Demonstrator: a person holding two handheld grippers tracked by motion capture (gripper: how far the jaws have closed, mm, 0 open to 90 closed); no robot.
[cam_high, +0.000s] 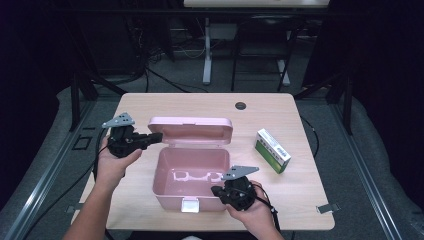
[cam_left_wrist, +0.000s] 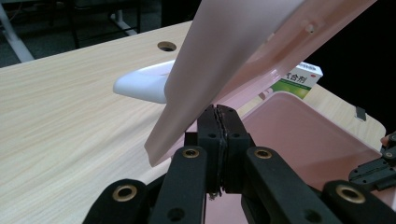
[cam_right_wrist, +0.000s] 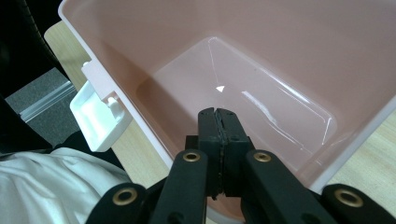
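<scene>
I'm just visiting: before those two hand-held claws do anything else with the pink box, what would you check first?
1. Lid of the pink box up: ok, raised.
2. Box inside free: ok, nothing lies in it.
3. Left gripper shut, tips at the lid's edge: ok; touching or not, cannot tell.
4. Right gripper shut, holding nothing, over the box opening: ok.
5. Green-and-white medicine carton on the table, right of the box: ok.
6. White latch hanging loose at the front: ok.
</scene>
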